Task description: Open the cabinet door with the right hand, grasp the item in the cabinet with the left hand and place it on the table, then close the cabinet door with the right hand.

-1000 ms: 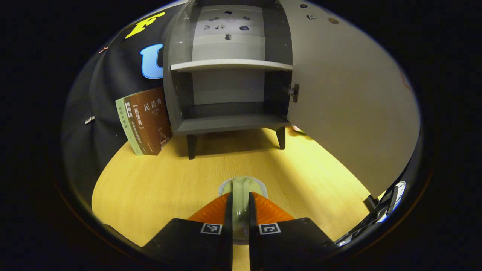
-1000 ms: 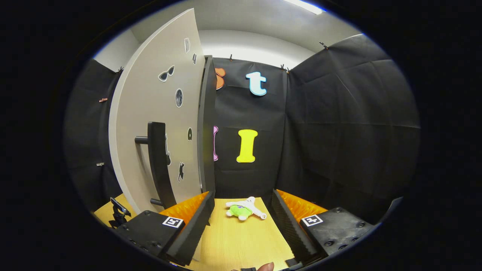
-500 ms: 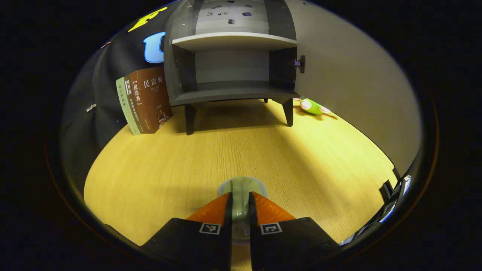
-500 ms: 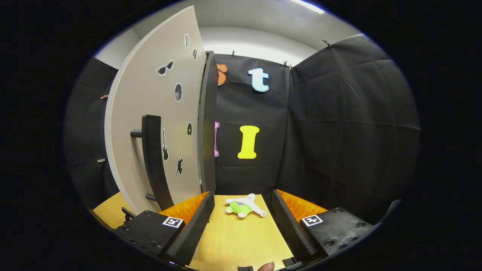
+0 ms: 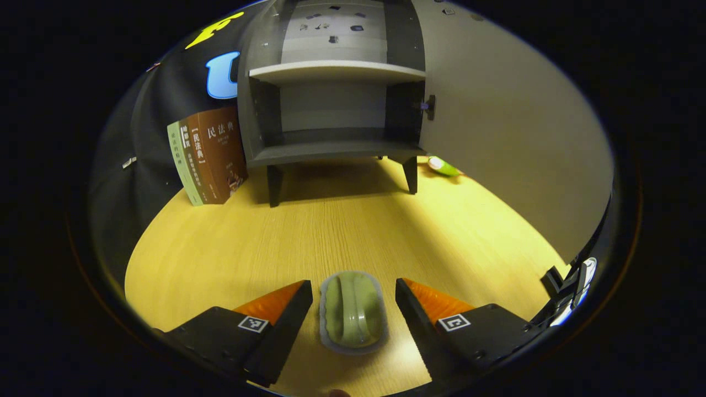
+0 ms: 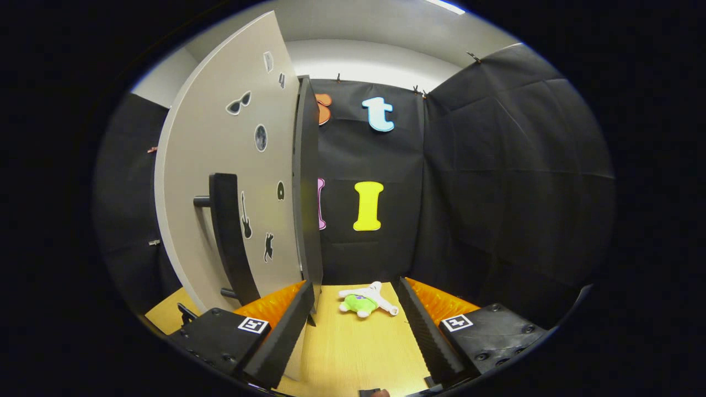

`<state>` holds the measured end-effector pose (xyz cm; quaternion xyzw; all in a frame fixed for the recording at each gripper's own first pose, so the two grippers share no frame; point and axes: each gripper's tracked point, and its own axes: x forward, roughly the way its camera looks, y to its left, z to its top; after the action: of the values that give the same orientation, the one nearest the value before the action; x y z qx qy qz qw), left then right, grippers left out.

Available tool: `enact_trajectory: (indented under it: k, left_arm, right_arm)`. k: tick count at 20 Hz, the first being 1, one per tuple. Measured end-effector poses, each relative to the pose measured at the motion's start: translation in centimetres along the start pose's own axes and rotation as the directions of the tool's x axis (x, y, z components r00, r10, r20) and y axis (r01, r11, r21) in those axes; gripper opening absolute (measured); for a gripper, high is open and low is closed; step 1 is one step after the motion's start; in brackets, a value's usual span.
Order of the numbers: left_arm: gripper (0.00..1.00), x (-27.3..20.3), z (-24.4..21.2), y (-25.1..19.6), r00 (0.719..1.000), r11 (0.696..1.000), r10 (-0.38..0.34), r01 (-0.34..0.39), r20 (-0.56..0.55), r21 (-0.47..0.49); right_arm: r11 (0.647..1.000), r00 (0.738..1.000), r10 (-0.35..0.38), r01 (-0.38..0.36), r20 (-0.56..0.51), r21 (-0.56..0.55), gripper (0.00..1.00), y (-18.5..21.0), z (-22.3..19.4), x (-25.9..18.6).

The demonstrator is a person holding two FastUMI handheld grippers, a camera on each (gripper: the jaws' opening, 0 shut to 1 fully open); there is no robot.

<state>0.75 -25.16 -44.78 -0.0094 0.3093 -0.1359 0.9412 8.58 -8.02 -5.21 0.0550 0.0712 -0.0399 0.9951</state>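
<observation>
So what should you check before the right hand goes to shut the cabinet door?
1. Green item is out of the cabinet and lying on the table: ok.
2. Left gripper has let go, jaws spread either side of the item: ok.
3. Cabinet shelves hold nothing that would block the door: ok.
4. Right gripper is open and ready for the door handle: ok.
5. Handle is between the right jaws: not ok, it sits off to their left.
6. Plush toy on the table is clear of the cabinet door swing: cannot tell.
</observation>
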Motion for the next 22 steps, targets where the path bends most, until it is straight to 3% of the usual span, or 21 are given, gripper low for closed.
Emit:
enact_trajectory:
  k: [5,8,11,15,19,22]
  left_arm:
    - [0.96,-5.8,8.0,1.9,0.992,0.998,0.014,-0.021,0.123,0.052]
    - [0.95,-9.9,13.4,3.6,0.976,0.998,0.048,-0.053,0.213,0.022]
    - [0.95,-14.6,19.1,5.6,0.944,0.995,0.098,-0.096,0.314,-0.020]
    - [0.95,-19.4,23.9,9.3,0.897,0.976,0.212,-0.211,0.388,-0.046]
    - [0.95,-23.8,27.3,12.3,0.868,0.962,0.267,-0.213,0.419,-0.171]
    - [0.96,-26.7,29.1,14.4,0.842,0.955,0.294,-0.238,0.451,-0.179]
  right_arm:
    - [0.999,0.999,-0.016,0.017,0.028,-0.028,0.98,-0.5,0.5,0.2]
    - [1.000,0.999,-0.016,0.017,0.042,-0.018,0.98,-0.1,0.9,0.3]
    - [1.000,0.998,-0.016,0.017,0.053,-0.021,0.98,-0.1,1.2,0.4]
    - [0.999,0.998,-0.025,0.027,0.064,-0.030,0.98,-0.2,1.7,0.4]
    - [1.000,0.997,-0.013,0.015,0.081,-0.023,0.98,0.6,2.2,0.5]
    - [0.999,0.995,-0.012,0.016,0.095,-0.043,0.98,0.6,2.5,0.5]
